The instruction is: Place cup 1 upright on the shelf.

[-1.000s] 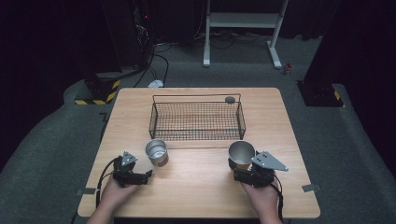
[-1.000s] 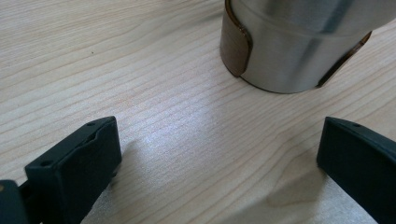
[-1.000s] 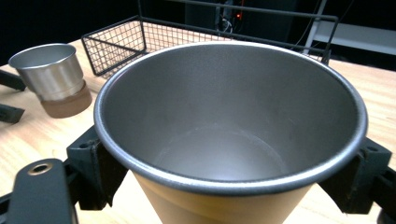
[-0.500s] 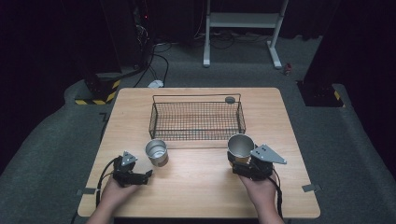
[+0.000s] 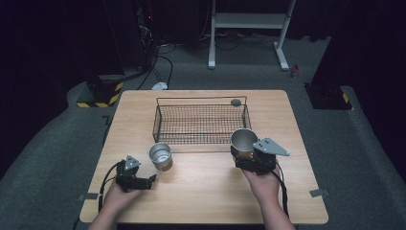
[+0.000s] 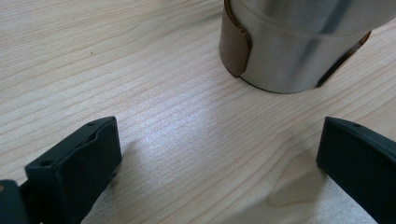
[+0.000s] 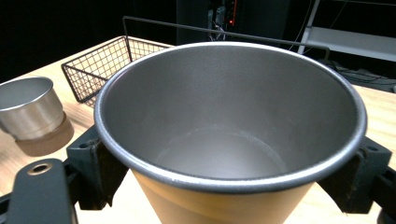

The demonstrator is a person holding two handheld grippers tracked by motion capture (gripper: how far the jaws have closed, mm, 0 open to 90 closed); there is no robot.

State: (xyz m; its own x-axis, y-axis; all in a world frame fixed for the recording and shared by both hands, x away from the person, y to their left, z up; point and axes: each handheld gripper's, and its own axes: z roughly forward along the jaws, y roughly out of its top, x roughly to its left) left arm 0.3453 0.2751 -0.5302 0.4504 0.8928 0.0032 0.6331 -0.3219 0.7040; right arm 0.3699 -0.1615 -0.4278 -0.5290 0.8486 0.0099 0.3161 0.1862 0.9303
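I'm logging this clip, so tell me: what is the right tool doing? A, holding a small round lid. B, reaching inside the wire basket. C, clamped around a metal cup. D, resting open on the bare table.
C: in the right gripper view the right tool has its black jaws against both sides of the metal cup, and the high view shows that cup in front of the wire basket, not in it.
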